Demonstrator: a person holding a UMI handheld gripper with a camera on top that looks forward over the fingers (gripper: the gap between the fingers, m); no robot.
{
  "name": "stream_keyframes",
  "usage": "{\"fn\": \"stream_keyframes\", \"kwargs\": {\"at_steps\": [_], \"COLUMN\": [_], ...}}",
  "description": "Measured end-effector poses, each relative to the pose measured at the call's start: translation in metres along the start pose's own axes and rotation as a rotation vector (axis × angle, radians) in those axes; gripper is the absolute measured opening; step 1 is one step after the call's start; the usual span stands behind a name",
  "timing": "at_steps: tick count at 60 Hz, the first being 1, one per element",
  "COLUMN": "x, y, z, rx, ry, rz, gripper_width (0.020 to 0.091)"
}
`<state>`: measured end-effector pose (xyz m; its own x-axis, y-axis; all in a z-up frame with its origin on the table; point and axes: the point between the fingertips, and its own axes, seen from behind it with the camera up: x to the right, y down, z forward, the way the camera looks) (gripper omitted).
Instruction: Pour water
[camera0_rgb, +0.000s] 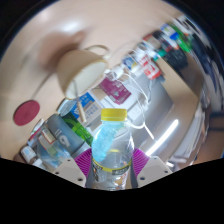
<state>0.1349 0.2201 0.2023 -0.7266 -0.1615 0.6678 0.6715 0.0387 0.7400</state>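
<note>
A clear plastic water bottle (112, 150) with a yellow cap and a yellow-banded label stands between my gripper's (112, 162) two fingers. Both magenta pads (83, 159) press against its sides, so the gripper is shut on it. The bottle is lifted off the table and the whole scene is tilted. Just behind the bottle's left shoulder a second bottle with a green and blue label (72, 132) stands. The lower part of the held bottle is hidden by the gripper body.
A pale table (60, 45) lies beyond, with a round white lamp-like object (80, 68) and a dark red disc (26, 112) on it. Several colourful packets and boxes (115, 90) run in a row towards the far right.
</note>
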Motion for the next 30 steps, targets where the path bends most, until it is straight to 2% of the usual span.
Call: {"fn": "stream_keyframes", "kwargs": {"at_steps": [9, 13, 16, 17, 23, 26, 30], "x": [0.027, 0.01, -0.007, -0.007, -0.02, -0.042, -0.068], "y": [0.066, 0.07, 0.06, 0.065, 0.027, 0.02, 0.023], "z": [0.004, -0.004, -0.01, -0.008, -0.023, -0.021, -0.022], "rx": [-0.113, -0.143, -0.136, -0.111, 0.023, 0.006, -0.032], "ry": [-0.013, -0.02, -0.069, -0.116, -0.22, -0.253, -0.237], "rz": [0.784, 1.206, 1.485, 1.557, 2.084, 2.242, 2.36], "gripper_width": [0.0521, 0.0522, 0.0523, 0.0524, 0.0525, 0.0522, 0.0524]}}
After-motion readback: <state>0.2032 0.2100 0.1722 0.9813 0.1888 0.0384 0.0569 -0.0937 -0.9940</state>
